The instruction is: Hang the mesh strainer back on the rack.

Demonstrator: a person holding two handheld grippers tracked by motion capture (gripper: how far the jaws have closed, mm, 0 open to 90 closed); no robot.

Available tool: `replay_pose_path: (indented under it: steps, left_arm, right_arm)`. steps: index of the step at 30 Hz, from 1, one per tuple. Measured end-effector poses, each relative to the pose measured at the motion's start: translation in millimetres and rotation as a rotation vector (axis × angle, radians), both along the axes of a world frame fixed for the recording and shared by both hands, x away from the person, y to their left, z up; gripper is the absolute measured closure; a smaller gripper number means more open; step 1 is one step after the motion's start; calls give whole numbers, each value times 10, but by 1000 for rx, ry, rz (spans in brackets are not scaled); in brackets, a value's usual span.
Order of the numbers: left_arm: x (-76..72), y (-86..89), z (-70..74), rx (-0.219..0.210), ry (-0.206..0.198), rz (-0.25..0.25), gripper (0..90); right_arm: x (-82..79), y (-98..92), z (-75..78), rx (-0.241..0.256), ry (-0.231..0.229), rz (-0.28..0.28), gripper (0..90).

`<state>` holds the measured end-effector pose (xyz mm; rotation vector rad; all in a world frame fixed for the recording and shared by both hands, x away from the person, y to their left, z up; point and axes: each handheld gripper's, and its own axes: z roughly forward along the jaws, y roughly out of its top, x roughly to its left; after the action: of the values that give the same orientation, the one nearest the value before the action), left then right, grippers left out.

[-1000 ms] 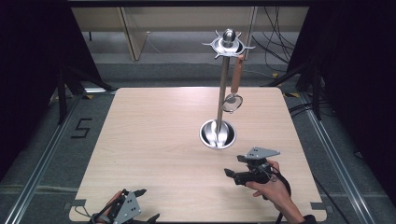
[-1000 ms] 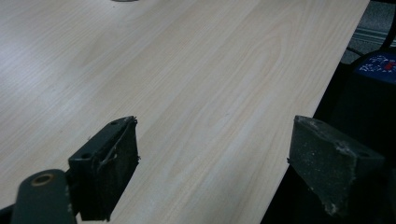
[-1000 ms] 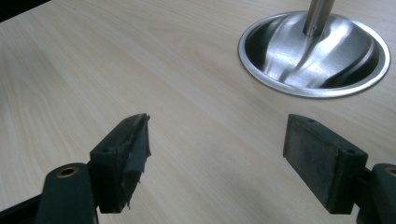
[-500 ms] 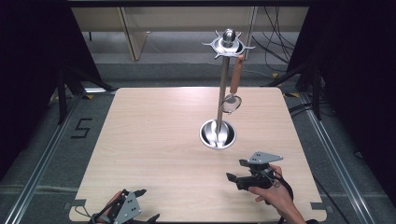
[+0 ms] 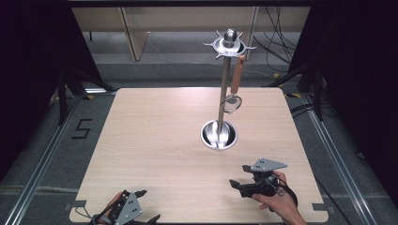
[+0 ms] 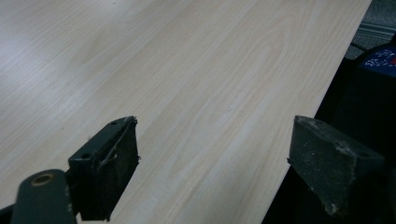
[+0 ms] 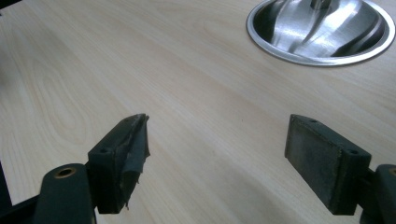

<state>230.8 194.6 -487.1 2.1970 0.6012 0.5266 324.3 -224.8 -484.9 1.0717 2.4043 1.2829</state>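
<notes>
Table (image 5: 155,154) wide and bare, steel stand (image 5: 224,89) upright past its middle, a wooden-handled strainer (image 5: 233,93) hanging from the top ring. Right gripper (image 5: 238,183) near the front edge, jaws spread, empty — left gripper (image 5: 141,206) at the front-left corner, likewise agape. Risk: a careless reach clips the pole and tips the stand — strainer swings off.
</notes>
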Motion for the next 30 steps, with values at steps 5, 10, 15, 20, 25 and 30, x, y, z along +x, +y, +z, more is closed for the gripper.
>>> replay_pose_path:
  steps: [5,10,15,20,25,30]
  left_arm:
    - [4,8,5,17,-2,-3,153]
    - [5,8,3,17,-3,-1,152]
    - [6,7,2,17,-3,-1,152]
    - [2,0,-3,6,2,-2,152]
    - [2,0,-3,6,2,-1,153]
    - [2,1,-2,6,1,-1,153]
  right_arm:
    - [-6,-16,-24,-9,13,12,213]
    - [-43,-8,-48,-26,10,0,162]
    - [-79,-3,-61,-35,23,25,162]
    - [-120,14,-81,-43,54,27,162]
    - [-144,16,-92,-59,37,40,163]
    - [-148,39,-111,-72,30,65,163]
